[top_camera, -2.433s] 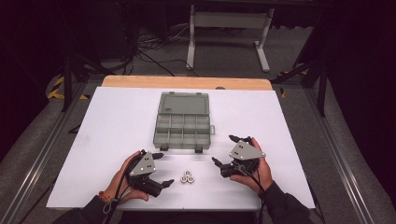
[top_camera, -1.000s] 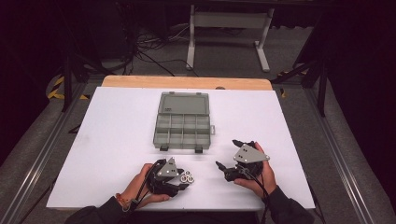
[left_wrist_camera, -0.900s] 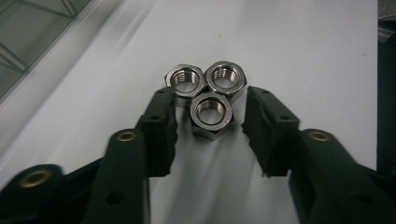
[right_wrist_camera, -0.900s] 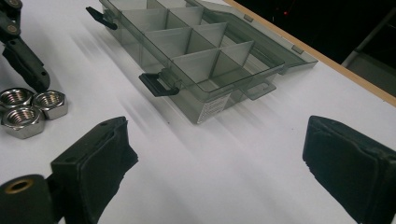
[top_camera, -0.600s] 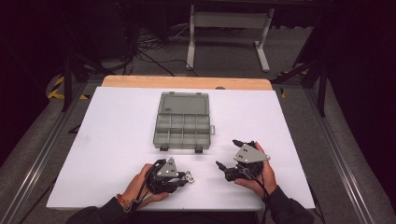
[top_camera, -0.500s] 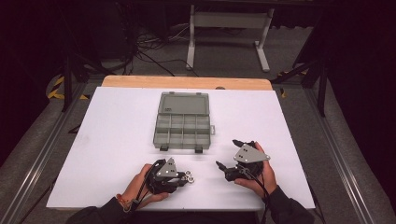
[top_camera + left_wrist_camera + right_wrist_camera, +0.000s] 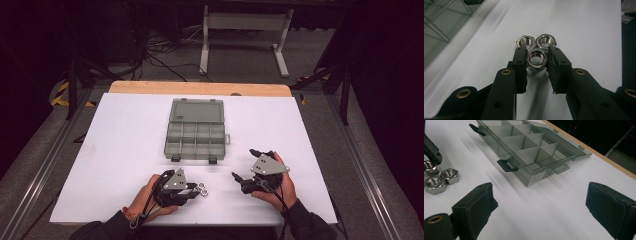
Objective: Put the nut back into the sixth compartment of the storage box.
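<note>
Three steel hex nuts are clustered on the white surface [image 7: 125, 150] near its front edge; the nearest nut [image 7: 537, 58] is clasped between the fingers [image 7: 520, 61] of the left gripper [image 7: 192, 191], whose jaws have just been closing onto it, the other two nuts [image 7: 535, 41] lying touching it just beyond; the right gripper [image 7: 239, 179] is held well apart to the right, its fingers [image 7: 477, 206] spread wide and released on nothing; an open grey compartment box [image 7: 196, 130] lies farther back, mid-surface.
</note>
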Motion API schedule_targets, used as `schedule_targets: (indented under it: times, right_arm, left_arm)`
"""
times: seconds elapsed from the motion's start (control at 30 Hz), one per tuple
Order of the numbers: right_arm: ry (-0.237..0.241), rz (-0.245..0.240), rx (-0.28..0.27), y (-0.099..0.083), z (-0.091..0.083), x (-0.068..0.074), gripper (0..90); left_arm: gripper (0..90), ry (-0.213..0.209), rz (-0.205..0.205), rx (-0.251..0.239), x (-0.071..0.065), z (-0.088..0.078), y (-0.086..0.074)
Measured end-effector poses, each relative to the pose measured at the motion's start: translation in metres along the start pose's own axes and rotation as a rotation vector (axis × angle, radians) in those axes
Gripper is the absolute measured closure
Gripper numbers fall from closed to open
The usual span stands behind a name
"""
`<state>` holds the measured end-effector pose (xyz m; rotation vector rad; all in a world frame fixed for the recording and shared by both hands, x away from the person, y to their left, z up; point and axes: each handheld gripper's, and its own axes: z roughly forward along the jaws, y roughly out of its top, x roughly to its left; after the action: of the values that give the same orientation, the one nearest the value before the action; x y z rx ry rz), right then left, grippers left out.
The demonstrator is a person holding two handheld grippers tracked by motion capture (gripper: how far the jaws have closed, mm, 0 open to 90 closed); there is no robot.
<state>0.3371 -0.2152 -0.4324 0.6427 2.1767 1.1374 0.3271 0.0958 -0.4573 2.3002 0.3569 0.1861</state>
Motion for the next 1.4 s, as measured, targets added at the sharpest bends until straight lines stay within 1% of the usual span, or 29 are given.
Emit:
schedule_targets:
  times: [0.03,0.1,0.2,0.3,0.4,0.6,0.73,0.8,0.87,0.93,0.97,1.0,1.03,1.1,1.13,1.2,1.4]
  right_arm:
    - [0.001,0.0,0.0,0.0,0.0,0.0,8.5]
    - [-0.001,0.0,-0.001,0.0,-0.001,0.0,8.5]
    - [-0.001,-0.001,-0.002,0.0,-0.001,0.0,8.5]
    - [-0.002,-0.003,-0.003,0.001,-0.001,0.0,8.4]
    - [-0.004,-0.003,-0.004,0.001,-0.001,0.0,8.4]
    - [-0.005,-0.002,-0.004,0.001,-0.001,0.0,8.4]
    - [-0.004,0.001,-0.002,0.001,0.0,0.0,8.4]
    - [-0.004,-0.001,-0.001,0.0,0.0,0.0,8.4]
    - [-0.003,0.003,0.0,0.0,0.001,0.0,8.4]
    - [-0.002,0.002,0.003,0.0,0.001,0.0,8.4]
    - [-0.001,0.002,0.003,0.0,0.001,0.0,8.4]
    - [-0.001,0.002,0.002,0.0,0.001,0.0,8.4]
    - [-0.001,0.002,0.002,0.0,0.001,0.0,8.4]
    - [-0.002,0.001,0.002,0.0,0.001,0.0,8.4]
    - [-0.002,0.002,0.001,0.0,0.001,0.0,8.4]
    - [-0.002,0.003,0.0,0.0,0.001,0.0,8.4]
    - [0.001,0.005,-0.001,0.0,0.001,0.0,8.4]
  left_arm:
    - [70.0,0.001,-0.001,-0.001,0.0,-0.001,0.0]
    - [70.0,0.021,0.007,-0.01,0.003,-0.004,0.001]
    - [70.0,0.032,0.005,-0.018,0.006,-0.007,0.002]
    - [70.0,0.057,0.017,-0.039,0.011,-0.013,0.006]
    - [70.0,0.072,0.013,-0.063,0.016,-0.018,0.009]
    - [70.0,0.12,0.022,-0.089,0.025,-0.027,0.014]
    - [69.9,0.151,0.01,-0.121,0.033,-0.034,0.017]
    - [69.9,0.158,0.001,-0.138,0.037,-0.036,0.018]
    - [70.0,0.172,0.0,-0.146,0.041,-0.039,0.02]
    - [70.0,0.176,-0.001,-0.15,0.043,-0.04,0.021]
    - [69.9,0.185,0.003,-0.152,0.045,-0.041,0.023]
    - [70.0,0.187,-0.007,-0.16,0.047,-0.041,0.024]
    - [70.0,0.192,-0.003,-0.158,0.049,-0.042,0.025]
    - [70.0,0.196,-0.011,-0.166,0.051,-0.042,0.026]
    - [70.0,0.202,-0.009,-0.165,0.053,-0.042,0.027]
    - [70.0,0.2,-0.017,-0.172,0.056,-0.042,0.028]
    - [70.0,0.213,-0.027,-0.181,0.063,-0.041,0.031]
